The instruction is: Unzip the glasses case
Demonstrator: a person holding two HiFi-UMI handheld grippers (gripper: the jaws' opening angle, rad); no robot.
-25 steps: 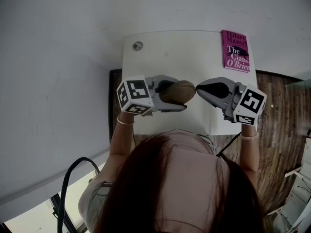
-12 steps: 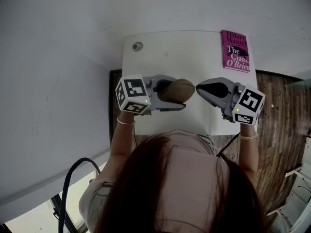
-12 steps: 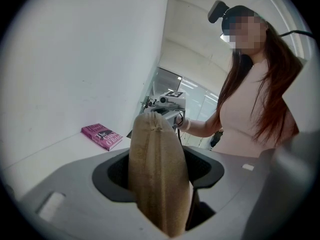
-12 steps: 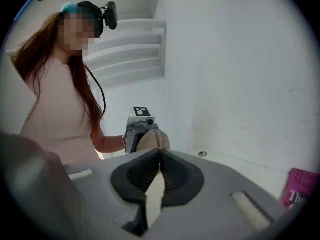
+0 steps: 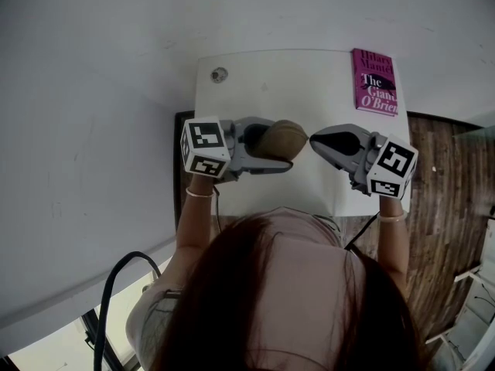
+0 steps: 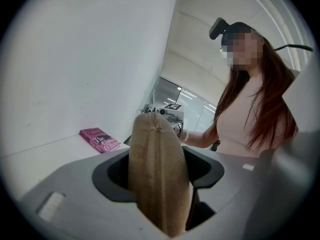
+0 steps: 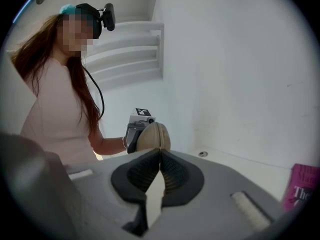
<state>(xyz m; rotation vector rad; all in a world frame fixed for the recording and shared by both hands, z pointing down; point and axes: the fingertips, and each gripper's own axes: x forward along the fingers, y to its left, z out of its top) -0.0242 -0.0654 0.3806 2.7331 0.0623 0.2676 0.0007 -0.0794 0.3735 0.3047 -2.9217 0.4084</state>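
A tan fabric glasses case (image 5: 281, 140) hangs above the white table (image 5: 263, 91), with my left gripper (image 5: 278, 148) shut on it. In the left gripper view the case (image 6: 157, 174) stands between the dark pads, its seam running up the middle. My right gripper (image 5: 312, 139) faces it from the right, jaws shut, tips at the case's right end. In the right gripper view the shut tips (image 7: 159, 151) sit right in front of the case (image 7: 152, 136). I cannot make out a zipper pull between them.
A pink book (image 5: 375, 81) lies at the table's far right corner. A small round grommet (image 5: 220, 73) sits in the far left corner. A white wall runs along the table's far and left sides. Wooden floor (image 5: 441, 207) lies to the right.
My left gripper has rolled a little, its marker cube shifting left and up, and the case tilted with it. The right gripper has stayed put.
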